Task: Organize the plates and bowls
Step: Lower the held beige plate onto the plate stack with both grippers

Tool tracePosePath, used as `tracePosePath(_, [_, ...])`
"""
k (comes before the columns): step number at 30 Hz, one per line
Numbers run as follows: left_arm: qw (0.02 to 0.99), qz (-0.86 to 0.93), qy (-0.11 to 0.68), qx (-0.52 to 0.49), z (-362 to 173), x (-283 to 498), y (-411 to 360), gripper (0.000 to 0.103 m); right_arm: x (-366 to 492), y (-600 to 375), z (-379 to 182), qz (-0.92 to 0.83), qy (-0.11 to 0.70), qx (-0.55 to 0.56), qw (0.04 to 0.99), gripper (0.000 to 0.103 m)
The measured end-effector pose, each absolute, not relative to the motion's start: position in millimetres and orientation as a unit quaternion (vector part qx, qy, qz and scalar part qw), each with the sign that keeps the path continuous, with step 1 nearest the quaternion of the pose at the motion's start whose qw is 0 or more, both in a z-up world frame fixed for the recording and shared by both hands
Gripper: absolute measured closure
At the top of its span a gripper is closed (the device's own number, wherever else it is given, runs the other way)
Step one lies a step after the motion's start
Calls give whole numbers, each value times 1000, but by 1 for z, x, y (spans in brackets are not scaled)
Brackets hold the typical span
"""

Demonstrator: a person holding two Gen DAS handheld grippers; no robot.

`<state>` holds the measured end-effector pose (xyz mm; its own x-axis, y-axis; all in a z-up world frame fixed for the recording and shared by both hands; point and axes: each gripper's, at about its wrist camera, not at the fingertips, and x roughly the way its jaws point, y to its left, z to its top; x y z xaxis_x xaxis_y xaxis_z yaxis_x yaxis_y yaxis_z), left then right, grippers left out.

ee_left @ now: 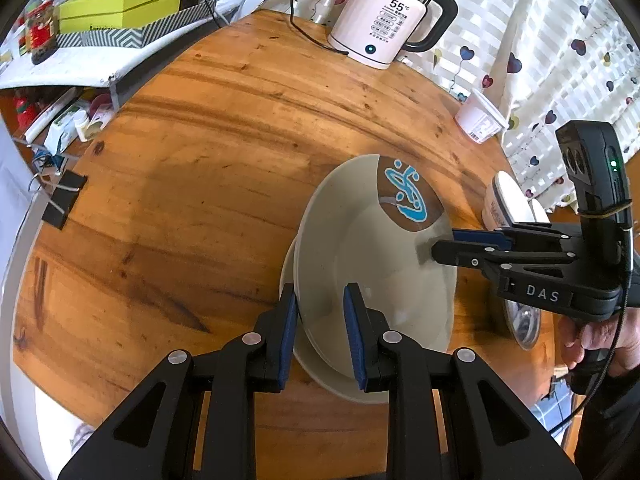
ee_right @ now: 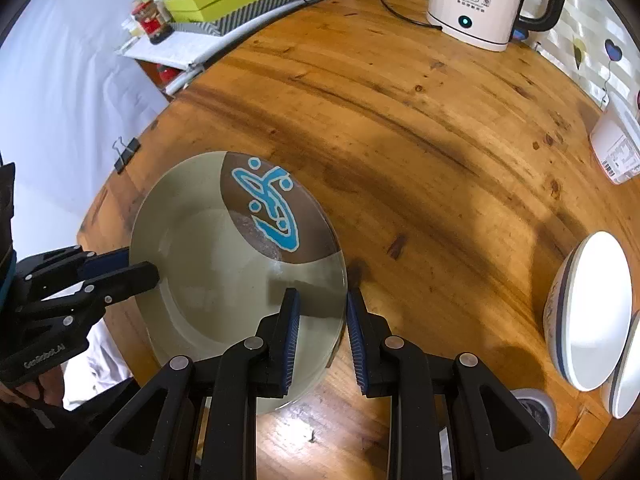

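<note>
- Two grippers on one plate (ee_left: 360, 264): left gripper (ee_left: 320, 332) straddles the near rim, one pad under and one over, clamped on it
- Right gripper (ee_right: 322, 336) does the same on the opposite rim, jaws narrow and pinching the edge; the plate is grasped from both sides
- Plate is beige with a brown patch and a blue fish drawing (ee_right: 272, 212), and sits tilted over the wooden table (ee_right: 420, 128)
- In the left view a second pale rim shows just below it, so likely another dish (ee_left: 316, 376) underneath; can't tell whether the two touch or whether the lower one is also in the left jaws
- White bowls (ee_right: 588, 312) stand on edge to the right of the right gripper, near the table edge; my guess is the plate is heading for a stack
- Risk 1: glazed rim, thin pads, shallow bite. If the hands drift apart or one twists, the rim pops out and the plate drops onto wood
- Risk 2: uneven height between the hands tilts it further, it slides toward the lower side
- Risk 3: if the lower dish is half caught it may lift, then fall
- Risk 4: swinging right could clip the bowls; swinging far could reach the kettle (ee_left: 384, 16) and its cord (ee_left: 308, 32)
- Keep both hands level and move slowly, set it down before letting go
</note>
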<state>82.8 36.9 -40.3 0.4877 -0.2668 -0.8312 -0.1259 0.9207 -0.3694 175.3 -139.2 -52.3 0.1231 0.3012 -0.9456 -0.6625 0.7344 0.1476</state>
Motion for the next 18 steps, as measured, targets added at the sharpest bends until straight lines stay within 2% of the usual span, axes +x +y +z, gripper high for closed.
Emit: tracePosePath(18, [850, -19, 505, -151, -48, 73, 26, 77, 157, -141, -57, 326, 565, -157, 741, 80])
